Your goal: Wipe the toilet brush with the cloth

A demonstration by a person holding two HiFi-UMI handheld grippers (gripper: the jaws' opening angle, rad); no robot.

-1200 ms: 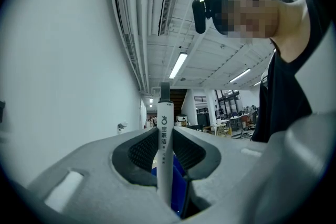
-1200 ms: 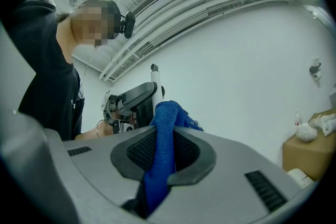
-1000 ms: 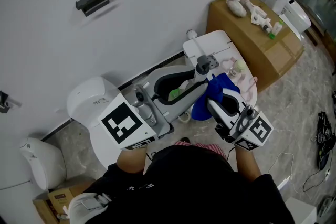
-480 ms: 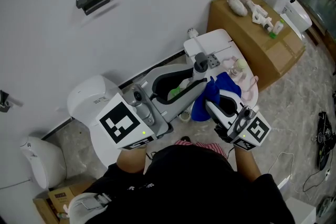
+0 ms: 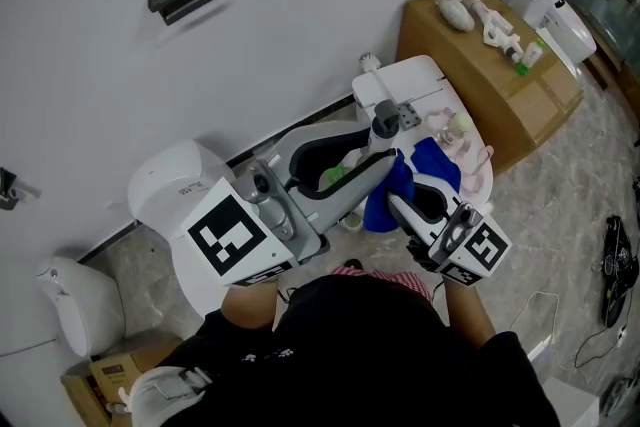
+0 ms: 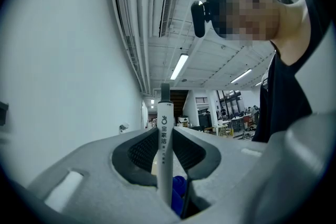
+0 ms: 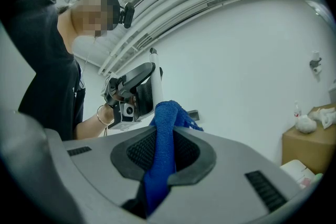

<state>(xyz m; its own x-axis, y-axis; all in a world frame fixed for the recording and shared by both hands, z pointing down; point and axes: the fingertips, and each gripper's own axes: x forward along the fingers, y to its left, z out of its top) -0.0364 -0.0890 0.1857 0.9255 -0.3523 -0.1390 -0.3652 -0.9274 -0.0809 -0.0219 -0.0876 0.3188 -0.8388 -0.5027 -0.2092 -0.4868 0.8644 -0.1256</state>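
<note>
Fingers, left (image 6: 137, 150): black ribbed pads of my left gripper (image 6: 165, 136), pinching the white handle of the toilet brush (image 6: 165, 128). The handle stands upright between the pads, dark print facing the camera. A dark stub at its top end rises clear above them. The bristle end is not visible in any view.

Fingers, right (image 7: 185, 153): pads of my right gripper (image 7: 164, 140), pinching the cloth (image 7: 161, 155). The cloth is deep blue and textured. One fold runs up between the pads and bunches above their tips.

Position, both: from the head view, my left gripper reaches in from the lower left and my right gripper from the lower right. Their tips are close together, held in the air above a white fixture (image 5: 415, 77). The cloth sits just beside the left tips. In the left gripper view a patch of blue shows low down, right behind the handle. Whether cloth and handle touch, I cannot tell.

Left hand (image 7: 107, 113): mine, thin bracelet at the wrist, seen behind the left gripper from the right gripper view.

Surroundings: white wall (image 5: 300, 5) behind. A cardboard box (image 5: 485, 83) stands to the right of the fixture against the wall, small pale items on top. Grey marbled floor (image 5: 570, 165) beyond it.
</note>
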